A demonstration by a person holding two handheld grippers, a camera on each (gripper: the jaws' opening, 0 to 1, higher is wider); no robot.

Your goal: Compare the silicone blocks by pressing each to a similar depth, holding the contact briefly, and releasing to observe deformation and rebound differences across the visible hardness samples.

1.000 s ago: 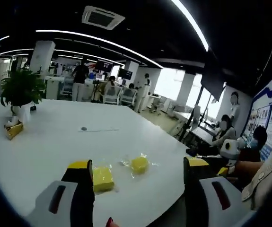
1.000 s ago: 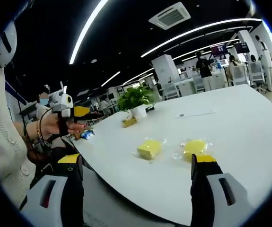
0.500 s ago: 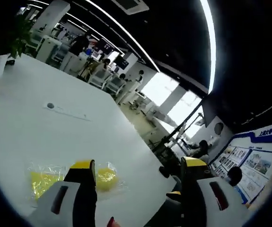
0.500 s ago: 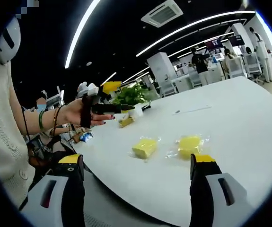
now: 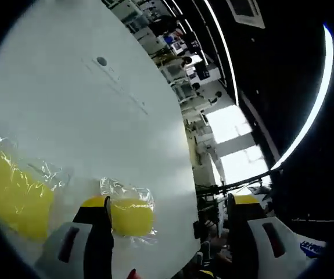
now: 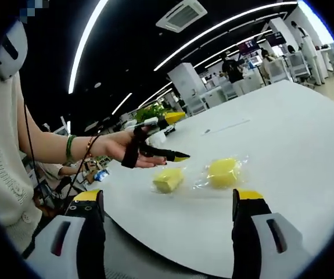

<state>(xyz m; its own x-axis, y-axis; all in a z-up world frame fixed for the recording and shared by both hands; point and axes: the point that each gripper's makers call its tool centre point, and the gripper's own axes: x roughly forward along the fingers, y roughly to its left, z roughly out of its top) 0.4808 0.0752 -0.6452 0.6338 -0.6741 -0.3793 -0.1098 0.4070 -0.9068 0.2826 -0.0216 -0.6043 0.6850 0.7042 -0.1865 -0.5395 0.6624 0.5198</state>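
Two yellow silicone blocks in clear wrap sit on the white table, both close to its near curved edge. In the right gripper view the squarer block (image 6: 168, 179) is toward the person, the rounder block (image 6: 223, 172) just beside it, a small gap between them. White table (image 6: 283, 133) beyond the blocks is bare apart from a thin line and a small dot mid-surface; a potted plant (image 6: 150, 111) stands at the far edge behind the left gripper. Left gripper (image 6: 175, 137), held in the person's hand (image 6: 123, 150), hangs above the squarer block, jaws spread wide, gripping nothing; lower tip is near the block, can't tell if it touches. In the left gripper view the rounder block (image 5: 130, 216) is just beside the left jaw, the other block (image 5: 17, 196) further left. Right gripper (image 6: 167, 200) is off the table edge, jaws wide apart, empty. Background: office desks, chairs, people standing well apart from the table.
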